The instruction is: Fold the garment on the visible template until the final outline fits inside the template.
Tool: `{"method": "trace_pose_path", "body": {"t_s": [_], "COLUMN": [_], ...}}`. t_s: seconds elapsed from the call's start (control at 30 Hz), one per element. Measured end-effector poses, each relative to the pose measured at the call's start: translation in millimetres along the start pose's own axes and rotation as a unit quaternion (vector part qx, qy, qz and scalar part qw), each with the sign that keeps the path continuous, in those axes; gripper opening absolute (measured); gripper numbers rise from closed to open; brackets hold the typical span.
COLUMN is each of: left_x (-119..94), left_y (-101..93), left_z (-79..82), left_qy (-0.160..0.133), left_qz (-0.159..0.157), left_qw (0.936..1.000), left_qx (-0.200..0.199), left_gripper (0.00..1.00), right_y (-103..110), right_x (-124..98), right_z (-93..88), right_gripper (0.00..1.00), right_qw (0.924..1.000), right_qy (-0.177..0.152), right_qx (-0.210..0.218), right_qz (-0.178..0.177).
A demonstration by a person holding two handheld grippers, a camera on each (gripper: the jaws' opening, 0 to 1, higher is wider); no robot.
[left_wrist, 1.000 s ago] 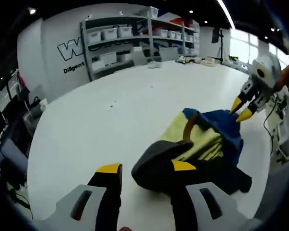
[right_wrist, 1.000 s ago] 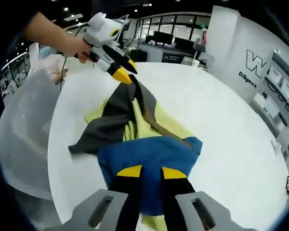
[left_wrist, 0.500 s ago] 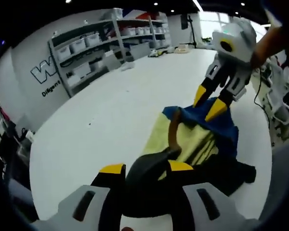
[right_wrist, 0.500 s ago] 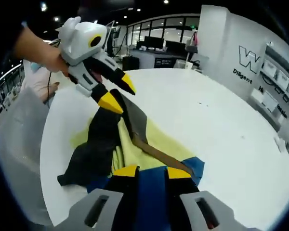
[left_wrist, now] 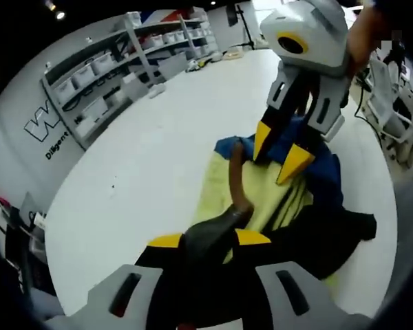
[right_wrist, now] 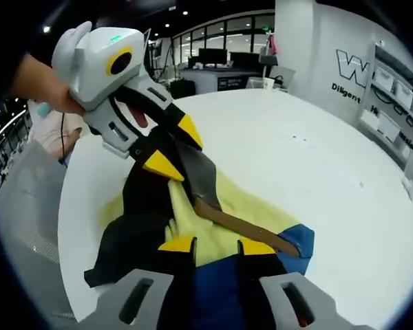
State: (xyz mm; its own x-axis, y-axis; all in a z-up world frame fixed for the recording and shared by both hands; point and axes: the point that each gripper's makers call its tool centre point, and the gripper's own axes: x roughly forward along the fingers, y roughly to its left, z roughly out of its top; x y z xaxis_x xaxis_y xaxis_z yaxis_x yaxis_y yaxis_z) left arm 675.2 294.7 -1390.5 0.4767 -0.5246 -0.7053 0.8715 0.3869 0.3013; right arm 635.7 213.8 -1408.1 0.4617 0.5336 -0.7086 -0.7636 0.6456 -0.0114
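Left tongs point(left_wrist: 208, 238) clamp the garment's point(left_wrist: 275, 199) dark edge; right tongs point(right_wrist: 217, 245) grip its blue part, both low over the white bench point(right_wrist: 316, 172).

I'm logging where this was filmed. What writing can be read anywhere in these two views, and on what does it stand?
"W", large outlined letter, cut off: on the white wall in the right gripper view; also on the wall beside the shelving in the left gripper view.
"Diligent", small line under the big letter; the rest is cut off.
Bin labels on the shelving: too small to read.
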Motion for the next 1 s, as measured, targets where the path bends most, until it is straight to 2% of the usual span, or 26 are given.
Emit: {"method": "trace_pose_path", "body": {"t_s": [0.2,0.33,0.47,0.57,0.7,0.77,0.83,1.0], "left_x": [3.9,5.3,4.9,3.5,-0.3,-2.5,-4.5,-4.6], "left_y": [1.0,3.1,6.8,8.5,12.9,16.4,22.5,23.7], "left_z": [-6.4,-7.5,-8.1,-10.9,-14.9,-16.5,-19.7,-29.5], "left_qy": [0.018,0.022,0.023,0.025,0.029,0.032,0.033,0.045], "left_qz": [-0.005,-0.006,-0.002,0.000,0.003,0.007,0.014,0.018], "left_qw": [0.9993,0.9995,0.9997,0.9997,0.9996,0.9995,0.9990,0.9984], "left_qx": [0.031,0.024,-0.005,-0.002,-0.003,-0.005,-0.025,-0.029], "left_gripper": [0.17,0.02,0.02,0.02,0.01,0.01,0.01,0.01], "right_y": [-15.2,-27.1,-32.3,-30.5,-34.4,-37.9,-42.9,-59.6], "right_x": [-8.6,-16.9,-22.3,-27.0,-34.4,-39.7,-45.5,-61.0], "right_z": [-22.1,-41.2,-52.8,-54.9,-57.4,-64.6,-71.9,-92.3], "right_gripper": [0.20,0.16,0.13,0.00,0.00,0.00,0.00,0.00], "right_qw": [0.9994,0.9982,0.9973,0.9972,0.9969,0.9958,0.9950,0.9926], "right_qy": [0.025,0.047,0.057,0.063,0.071,0.082,0.089,0.105], "right_qx": [0.017,0.021,0.033,0.028,-0.003,-0.022,-0.023,-0.012], "right_qz": [-0.014,-0.030,-0.033,-0.029,-0.034,-0.036,-0.041,-0.060]}}
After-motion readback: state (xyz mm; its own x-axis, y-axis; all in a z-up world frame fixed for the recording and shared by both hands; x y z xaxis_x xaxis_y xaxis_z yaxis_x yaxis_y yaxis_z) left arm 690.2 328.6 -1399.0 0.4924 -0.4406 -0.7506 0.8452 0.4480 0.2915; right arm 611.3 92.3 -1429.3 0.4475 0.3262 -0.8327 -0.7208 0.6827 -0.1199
